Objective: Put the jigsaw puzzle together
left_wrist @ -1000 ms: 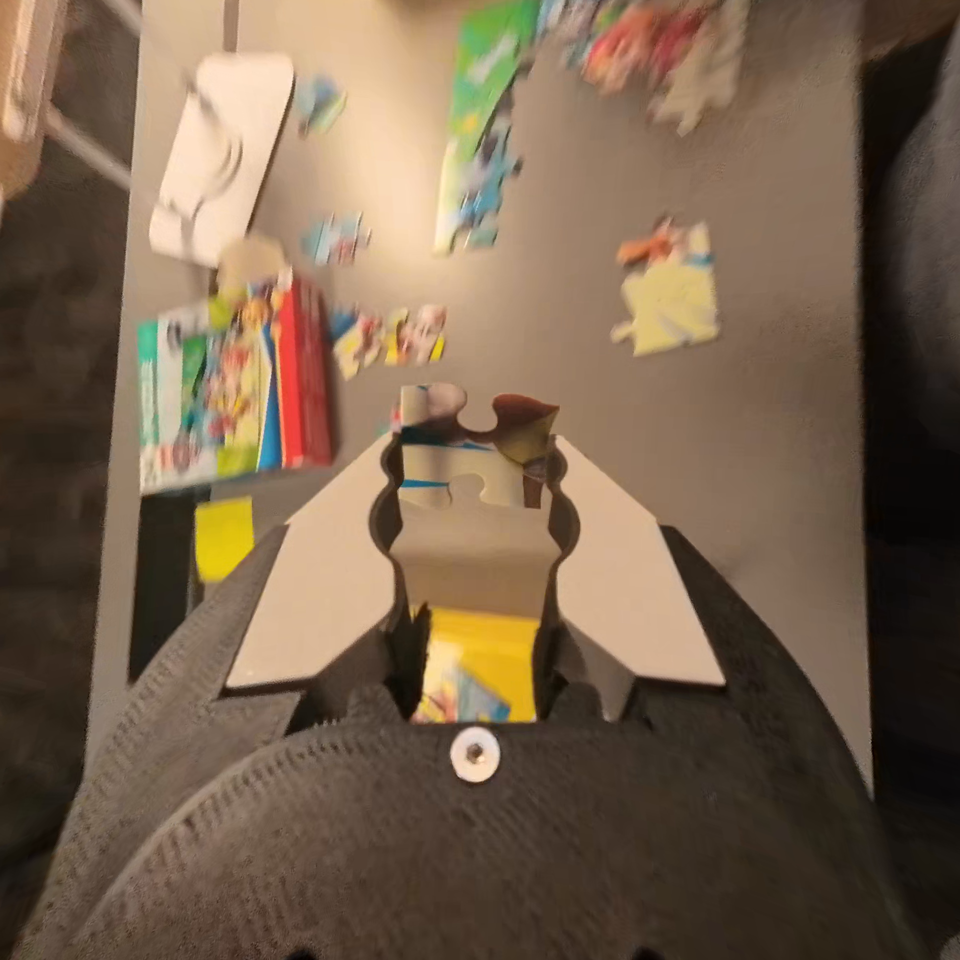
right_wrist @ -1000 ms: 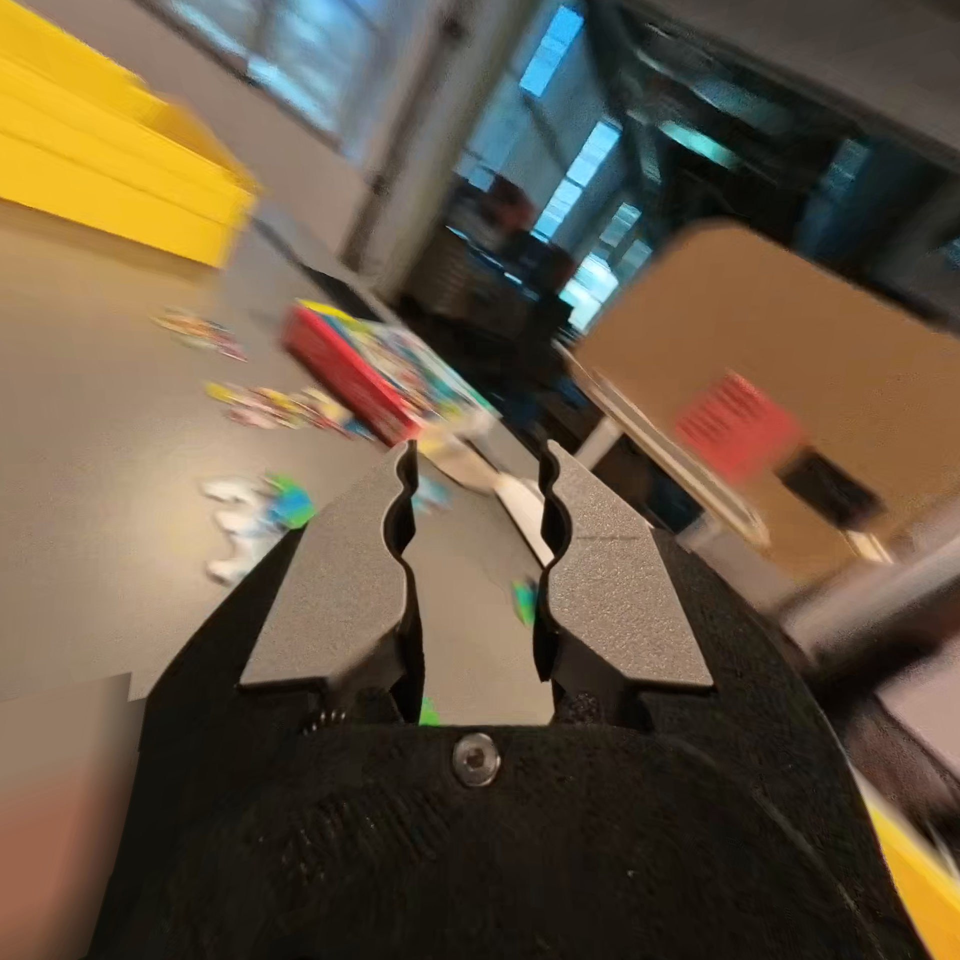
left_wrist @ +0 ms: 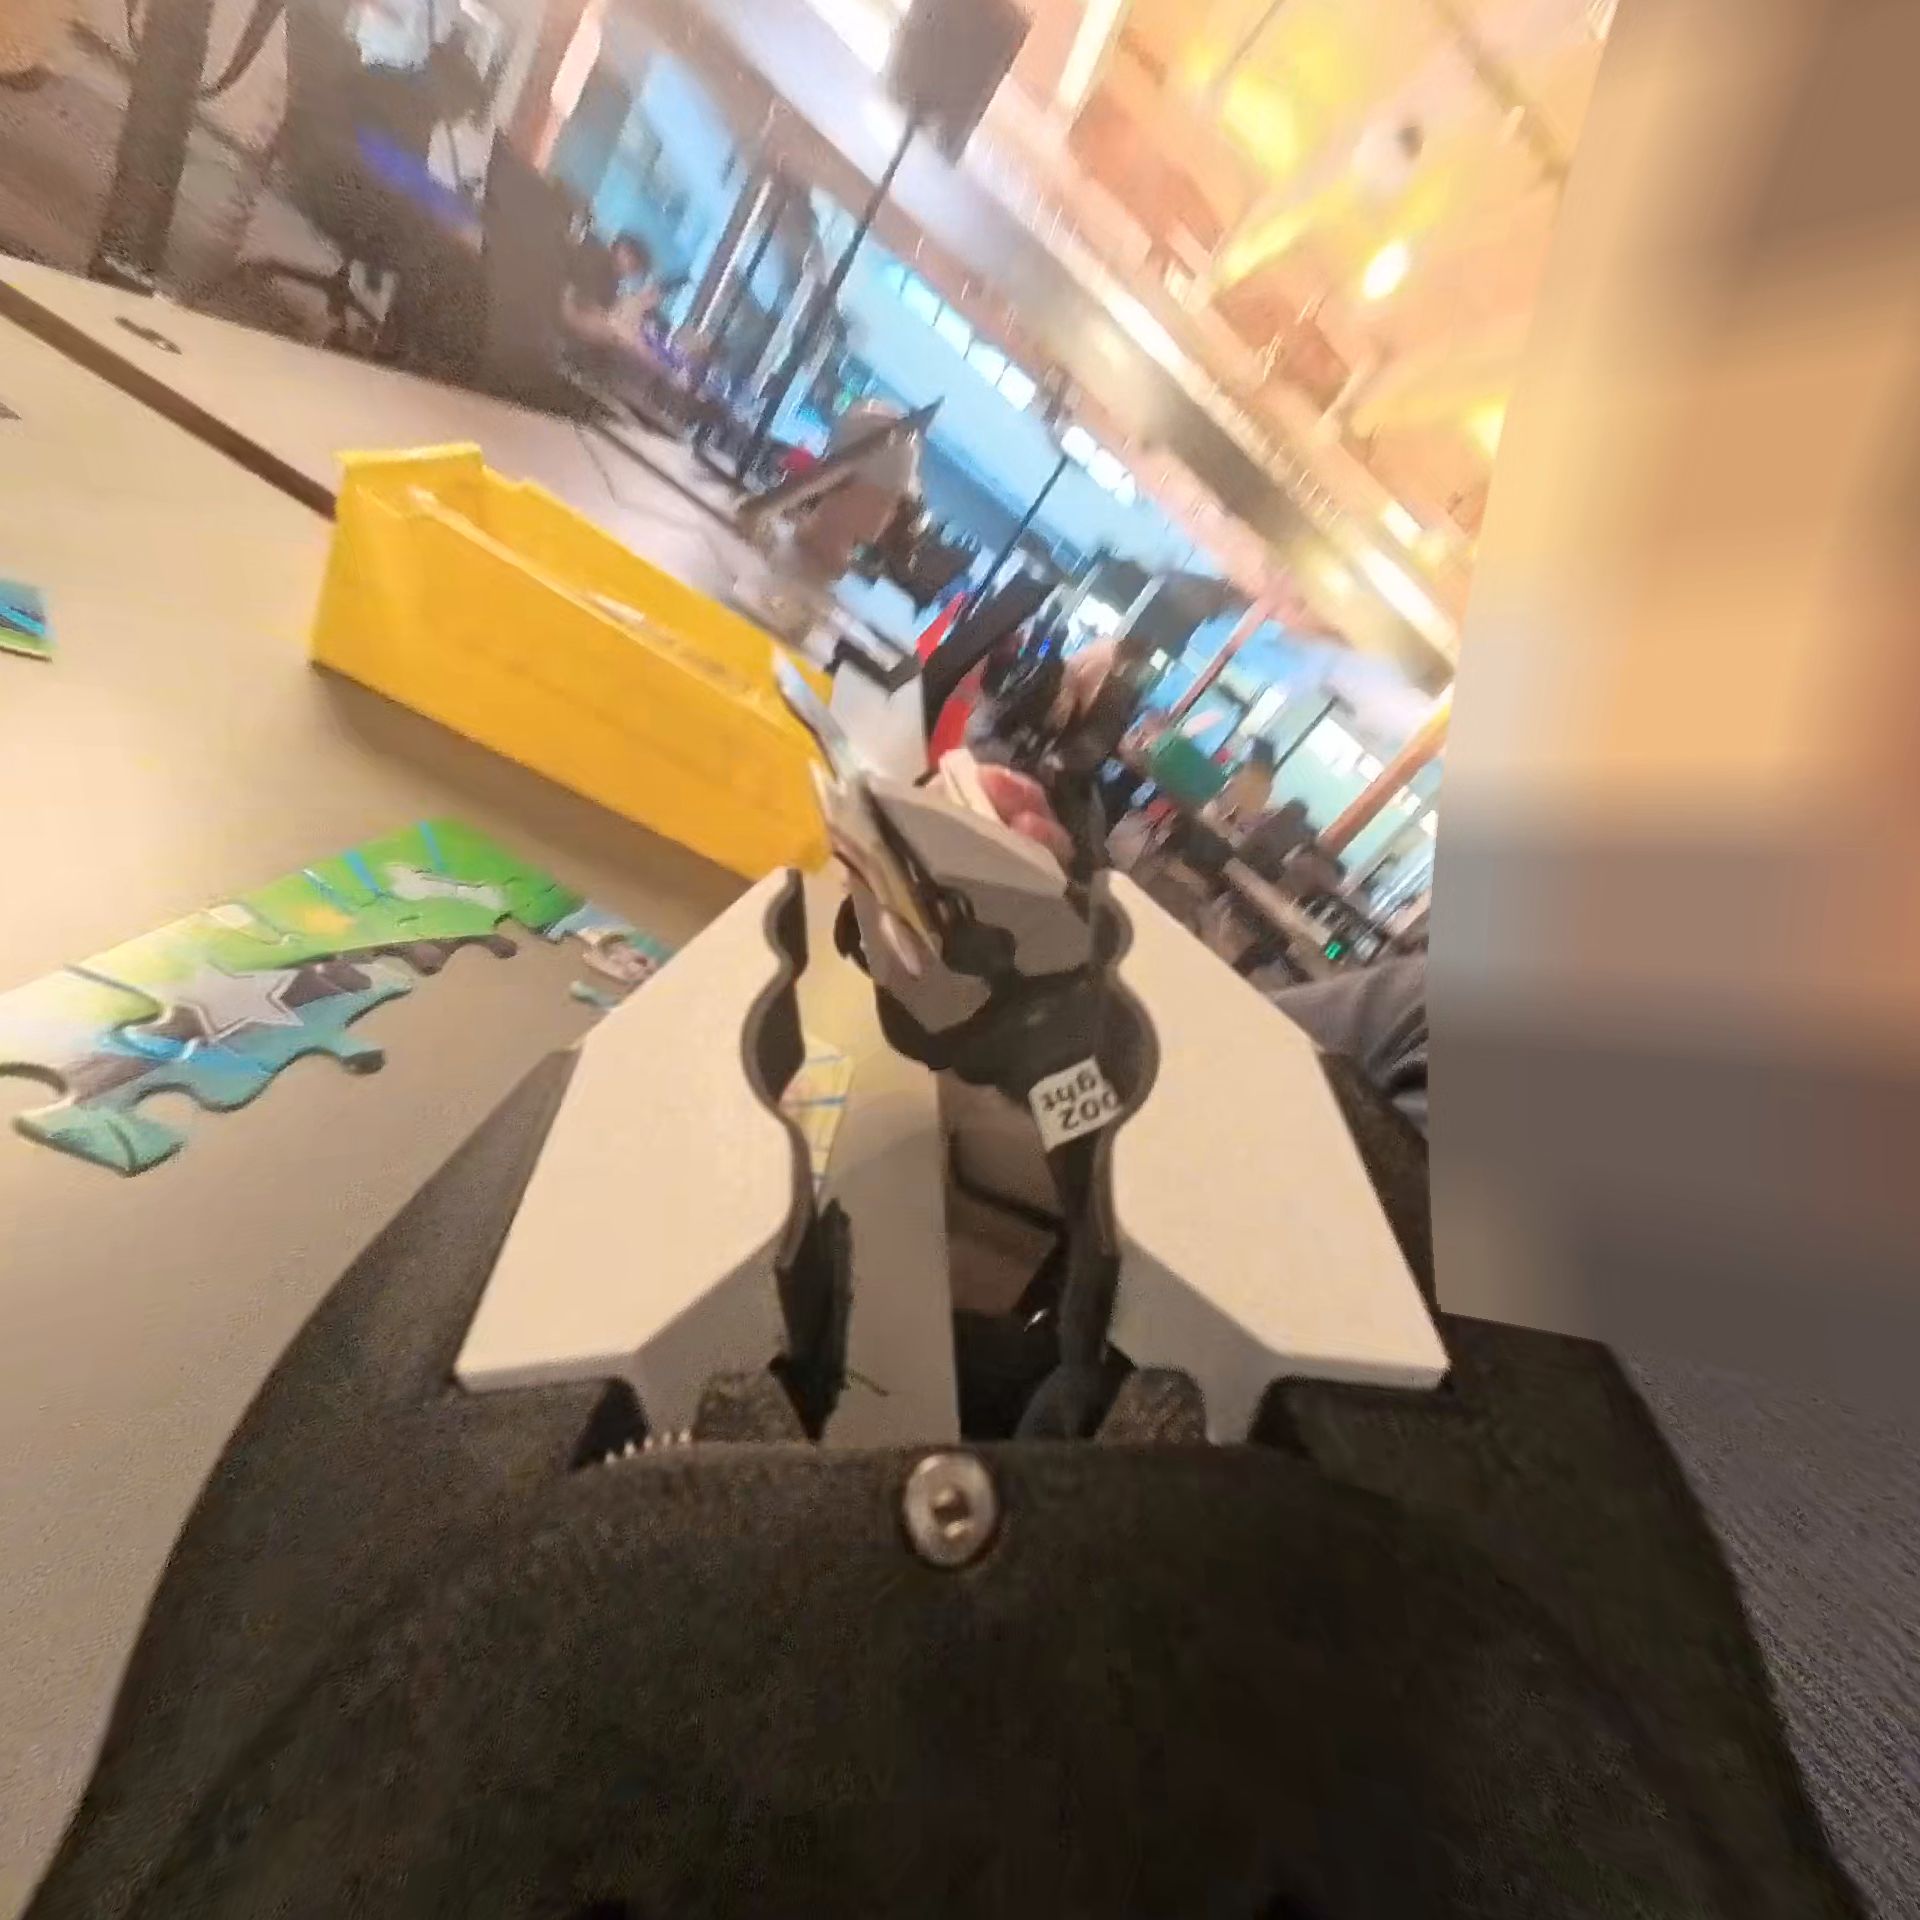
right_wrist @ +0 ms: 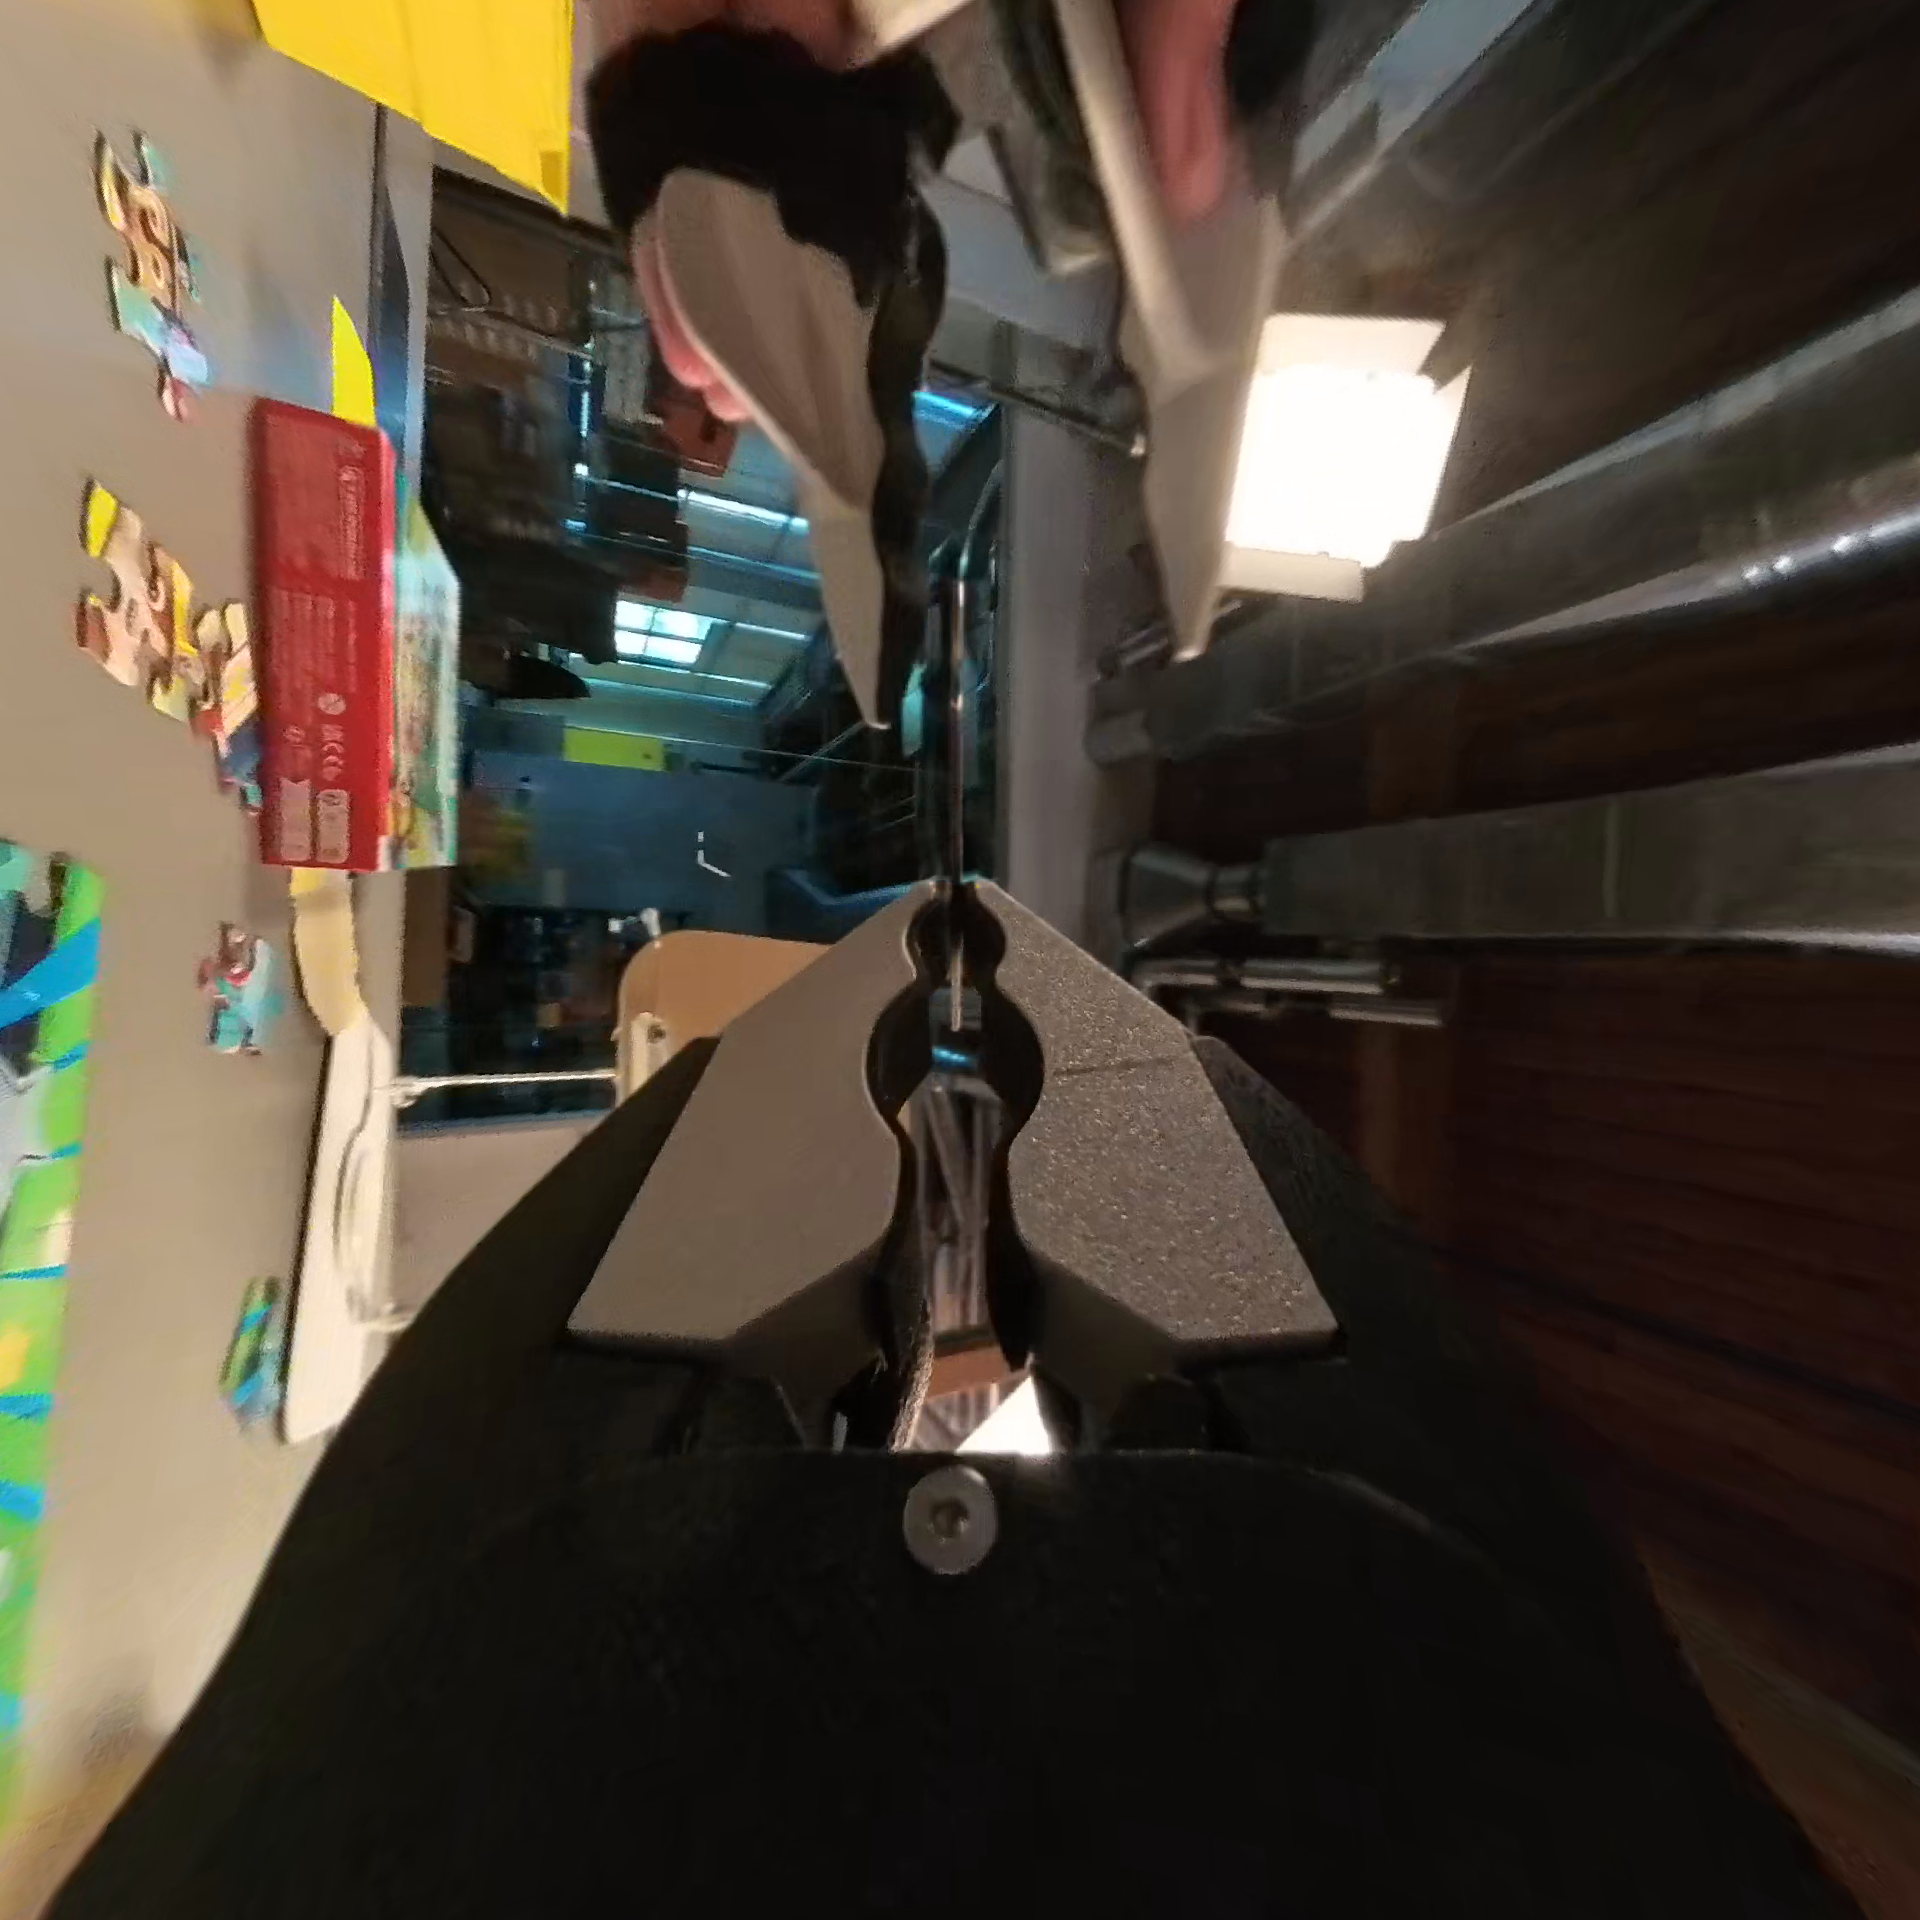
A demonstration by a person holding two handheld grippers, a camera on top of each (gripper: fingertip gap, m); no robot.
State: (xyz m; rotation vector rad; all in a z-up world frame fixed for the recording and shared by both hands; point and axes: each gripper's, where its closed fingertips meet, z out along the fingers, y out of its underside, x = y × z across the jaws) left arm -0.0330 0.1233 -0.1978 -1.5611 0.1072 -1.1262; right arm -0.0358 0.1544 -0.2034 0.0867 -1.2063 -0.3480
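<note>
The right gripper [right_wrist: 951,894] has its jaws pressed together on a thin puzzle piece [right_wrist: 953,748]. The piece is seen from its edge, up off the tabletop [left_wrist: 156,810]. The left gripper [left_wrist: 945,894] has its jaws spread wide, near the piece. A thin piece can slip, so a firm, steady pinch seems best.

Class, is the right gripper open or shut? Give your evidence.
Shut: the right gripper has its fingertips closed on a thin puzzle piece, seen edge-on and sticking out beyond them.
</note>
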